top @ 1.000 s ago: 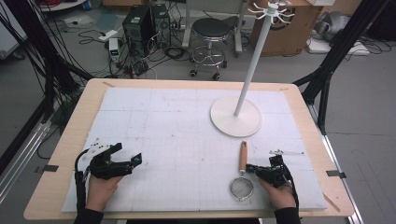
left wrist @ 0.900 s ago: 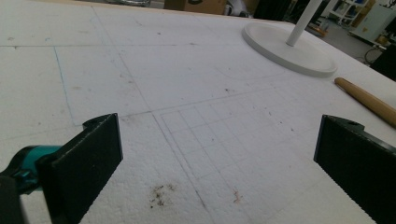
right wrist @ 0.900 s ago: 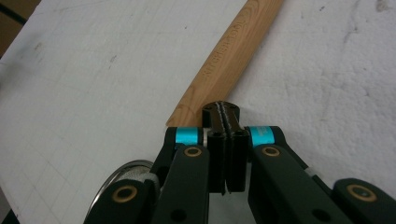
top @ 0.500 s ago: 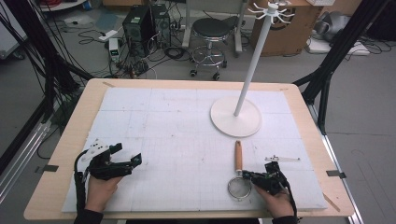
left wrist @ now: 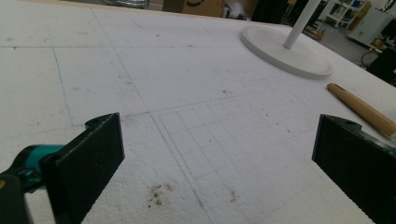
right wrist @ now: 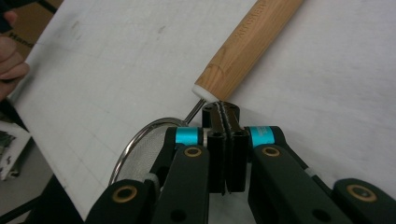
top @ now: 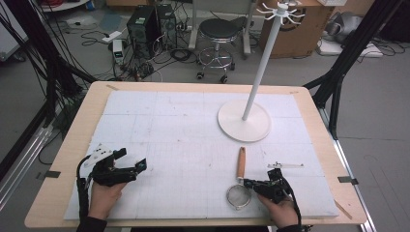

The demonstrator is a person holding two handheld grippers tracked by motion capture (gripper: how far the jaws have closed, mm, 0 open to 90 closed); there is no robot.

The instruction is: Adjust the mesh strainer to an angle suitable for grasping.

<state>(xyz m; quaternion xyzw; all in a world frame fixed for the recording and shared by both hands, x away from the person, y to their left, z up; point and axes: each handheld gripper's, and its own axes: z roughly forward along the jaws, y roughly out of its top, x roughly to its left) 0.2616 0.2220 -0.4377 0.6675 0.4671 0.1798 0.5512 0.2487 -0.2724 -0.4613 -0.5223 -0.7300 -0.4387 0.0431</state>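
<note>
Strainer (top: pixel 239 195) with wooden handle (top: pixel 240 163) lying near the white stand base (top: pixel 243 121), right gripper (top: pixel 247 183) clenched at its neck, left gripper (top: pixel 130 160) spread open well apart.

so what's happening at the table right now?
A person works two handheld grippers over a white foam-covered table. The right gripper sits at a small mesh strainer, jaws pressed together at the neck where the wire meets the wooden handle; whether they pinch the wire can't be told. The strainer lies flat on the foam. The left gripper rests open near the front left, holding nothing. A white hook stand stands farther back.
</note>
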